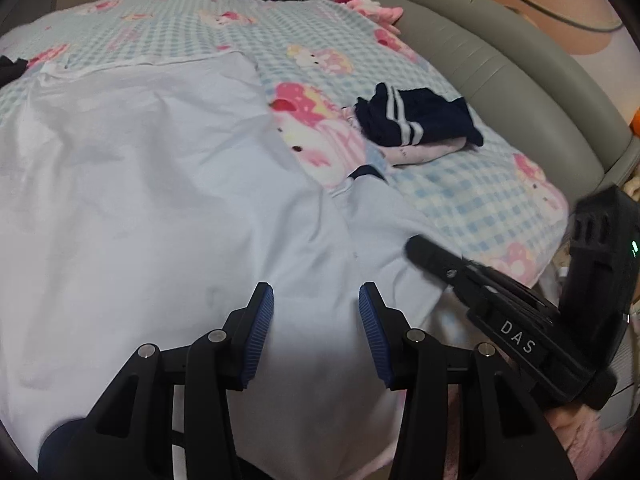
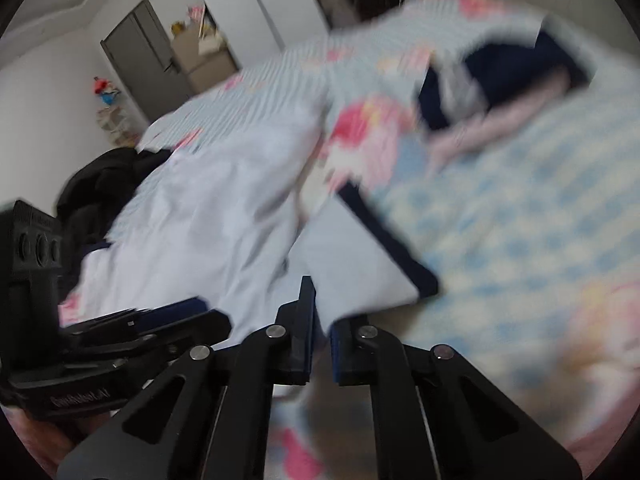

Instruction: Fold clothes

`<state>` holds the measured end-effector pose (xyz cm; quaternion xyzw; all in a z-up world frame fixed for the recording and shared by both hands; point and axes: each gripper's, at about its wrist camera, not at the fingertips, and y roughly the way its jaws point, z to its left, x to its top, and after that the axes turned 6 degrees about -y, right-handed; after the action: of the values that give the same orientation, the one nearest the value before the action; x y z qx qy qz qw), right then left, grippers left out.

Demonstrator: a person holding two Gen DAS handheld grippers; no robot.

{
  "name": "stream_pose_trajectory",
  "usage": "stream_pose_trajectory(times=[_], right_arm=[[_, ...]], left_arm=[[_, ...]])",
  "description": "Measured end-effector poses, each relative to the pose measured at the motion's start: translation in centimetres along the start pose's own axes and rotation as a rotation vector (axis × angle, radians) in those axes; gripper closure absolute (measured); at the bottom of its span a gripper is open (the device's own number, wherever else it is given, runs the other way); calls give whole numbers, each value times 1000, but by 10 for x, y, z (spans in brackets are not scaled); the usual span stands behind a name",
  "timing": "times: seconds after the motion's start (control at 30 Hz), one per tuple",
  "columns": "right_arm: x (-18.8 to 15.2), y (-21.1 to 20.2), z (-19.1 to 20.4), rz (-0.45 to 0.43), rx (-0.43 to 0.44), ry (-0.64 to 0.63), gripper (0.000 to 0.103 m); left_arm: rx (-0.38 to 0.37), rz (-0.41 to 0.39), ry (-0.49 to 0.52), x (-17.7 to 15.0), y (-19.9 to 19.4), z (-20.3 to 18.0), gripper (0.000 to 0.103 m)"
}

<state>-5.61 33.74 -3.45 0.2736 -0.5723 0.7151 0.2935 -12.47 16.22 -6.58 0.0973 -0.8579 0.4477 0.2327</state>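
Across the checked bedsheet (image 1: 472,196) we are spreading a pale blue shirt (image 1: 160,200), its navy-trimmed sleeve (image 2: 384,236) angled outward. We are hovering our left gripper (image 1: 316,316) over the cloth, fingers parted. Our right gripper (image 2: 322,332) is pinching the shirt's edge, probably to draw it over; folded clothes (image 1: 416,120) are lying aside.

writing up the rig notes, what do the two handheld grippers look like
Both are matte black, with angular linkage arms joined by round silver pins. The left gripper has ribbed blue pads on its fingers. The right gripper has dark blue pads too and carries white "DAS" lettering on its body, plus a black boxy module with a small green light.
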Motion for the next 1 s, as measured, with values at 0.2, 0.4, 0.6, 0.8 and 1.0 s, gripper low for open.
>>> stream_pose_trajectory(times=[0.2, 0.4, 0.6, 0.8, 1.0], right_arm=[[-4, -35, -31, -56, -127, 53, 102], [-6, -4, -61, 61, 23, 238, 98], [-11, 21, -44, 147, 163, 252, 56], [-11, 26, -35, 176, -10, 149, 73], [-8, -5, -50, 47, -92, 181, 72]], left_arm=[[1, 26, 69, 8, 12, -16, 50], [84, 75, 99, -12, 39, -18, 50], [29, -22, 102, 0, 13, -24, 53], [131, 82, 58, -15, 30, 5, 56], [84, 46, 68, -10, 17, 4, 57]])
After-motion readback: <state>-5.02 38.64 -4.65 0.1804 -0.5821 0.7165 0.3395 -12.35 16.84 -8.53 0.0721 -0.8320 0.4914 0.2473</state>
